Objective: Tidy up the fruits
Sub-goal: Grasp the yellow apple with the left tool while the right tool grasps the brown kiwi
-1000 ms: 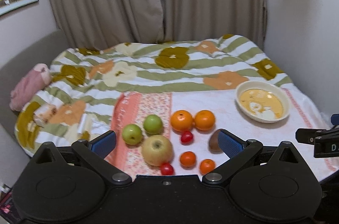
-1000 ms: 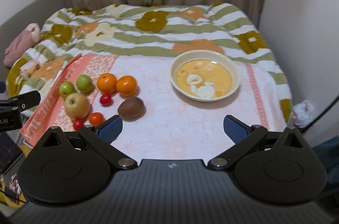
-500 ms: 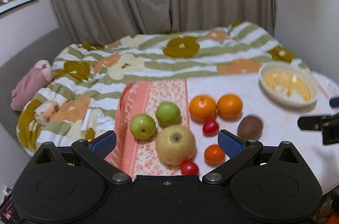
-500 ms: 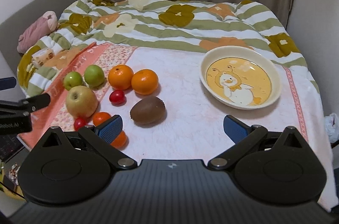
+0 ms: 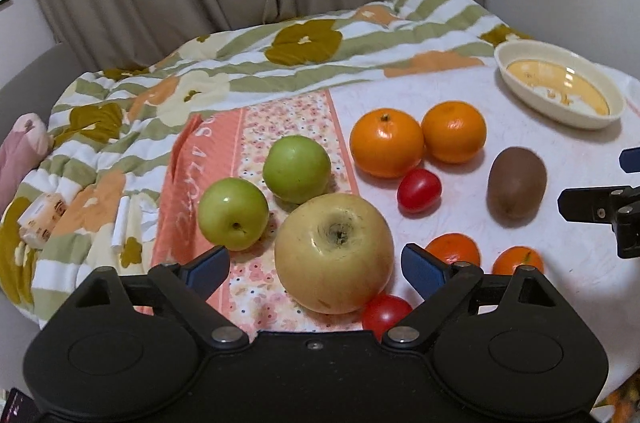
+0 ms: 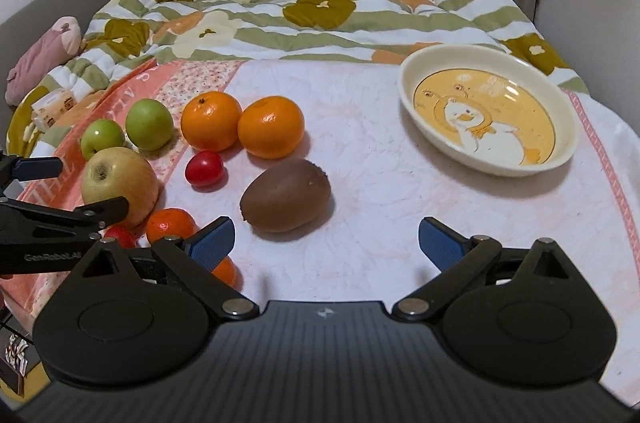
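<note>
Left wrist view, left to right: two small green apples (image 5: pixel 233 213) at centre-left; large yellow apple (image 5: pixel 334 253) at lower centre, between the spread blue pads of the left gripper (image 5: pixel 315 265) (not touching).

Right wrist view: brown oval kiwi (image 6: pixel 286 200) at centre; right gripper (image 6: pixel 326 241) open, empty; cream duck-print bowl (image 6: pixel 412 95) at upper right.

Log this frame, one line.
left claw: open, at yellow apple | right claw: open, near kiwi | duck bowl: empty
</note>
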